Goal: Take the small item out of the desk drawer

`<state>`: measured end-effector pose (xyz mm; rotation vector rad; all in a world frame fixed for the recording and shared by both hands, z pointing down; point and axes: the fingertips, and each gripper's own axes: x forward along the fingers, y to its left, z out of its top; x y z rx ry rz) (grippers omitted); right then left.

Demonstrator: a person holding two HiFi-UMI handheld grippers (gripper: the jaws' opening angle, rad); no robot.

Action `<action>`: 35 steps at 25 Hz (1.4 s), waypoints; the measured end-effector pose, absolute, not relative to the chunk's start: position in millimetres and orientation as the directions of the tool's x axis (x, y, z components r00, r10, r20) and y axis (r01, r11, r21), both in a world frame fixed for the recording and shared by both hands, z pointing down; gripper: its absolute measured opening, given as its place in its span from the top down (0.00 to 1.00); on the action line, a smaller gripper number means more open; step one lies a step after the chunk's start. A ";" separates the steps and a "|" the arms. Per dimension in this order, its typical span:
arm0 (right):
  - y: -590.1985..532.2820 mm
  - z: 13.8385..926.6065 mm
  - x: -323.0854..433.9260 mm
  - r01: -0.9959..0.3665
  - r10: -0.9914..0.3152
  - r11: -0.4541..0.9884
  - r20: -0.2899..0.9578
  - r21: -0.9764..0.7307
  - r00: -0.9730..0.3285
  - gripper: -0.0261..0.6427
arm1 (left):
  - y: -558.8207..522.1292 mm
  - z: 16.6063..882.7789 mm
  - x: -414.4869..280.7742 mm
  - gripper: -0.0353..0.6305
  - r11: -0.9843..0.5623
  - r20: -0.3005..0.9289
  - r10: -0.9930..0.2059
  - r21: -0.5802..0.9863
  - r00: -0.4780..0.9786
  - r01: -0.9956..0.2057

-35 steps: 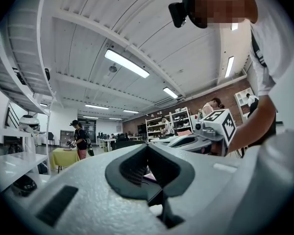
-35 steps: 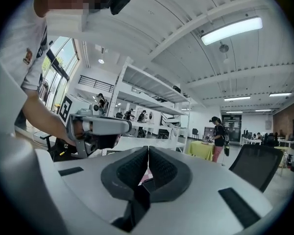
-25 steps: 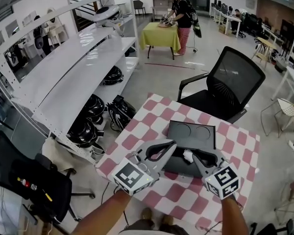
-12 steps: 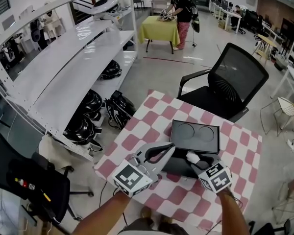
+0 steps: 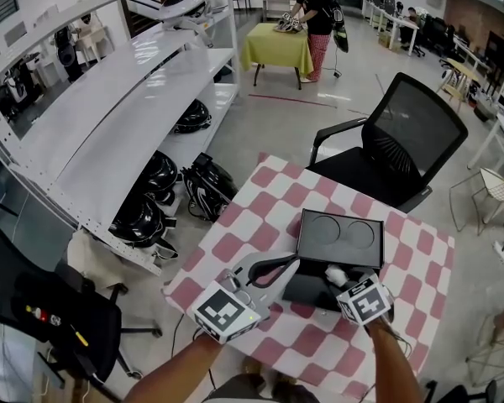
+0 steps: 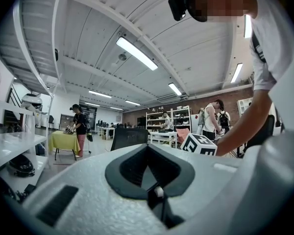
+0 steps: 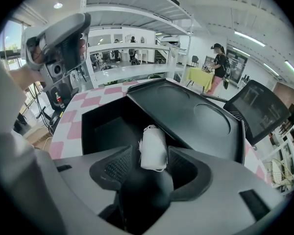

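A black desk organiser point(image 5: 339, 238) with two round dents in its lid stands on the pink-and-white checked table point(image 5: 260, 200). Its drawer point(image 7: 105, 129) is pulled out toward me. The small white item point(image 7: 153, 147) sits between the jaws of my right gripper point(image 7: 151, 152), just over the drawer's open front. Those jaws are opening, and a gap shows between the left pad and the item. In the head view the item point(image 5: 333, 273) shows white ahead of the right gripper point(image 5: 343, 280). My left gripper point(image 5: 291, 262) hovers left of the drawer, shut and empty, pointing upward in its own view point(image 6: 147, 148).
A black office chair point(image 5: 407, 141) stands behind the table. White shelving point(image 5: 126, 116) with dark helmets runs along the left. A person works at a yellow-covered table point(image 5: 277, 47) far back. A black bag point(image 5: 59, 317) lies on the floor at left.
The right gripper's jaws have spread apart around the white item, which they gripped one second ago. That gripper has drawn slightly down and toward me. The left gripper has barely moved.
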<state>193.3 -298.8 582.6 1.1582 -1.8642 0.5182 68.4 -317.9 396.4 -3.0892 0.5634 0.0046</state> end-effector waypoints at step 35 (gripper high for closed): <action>-287.8 517.3 172.6 -0.855 -0.596 0.516 0.696 -0.049 -0.400 0.70 | -301.7 395.1 82.4 0.93 -0.943 0.011 -0.332 -0.004 0.943 -0.332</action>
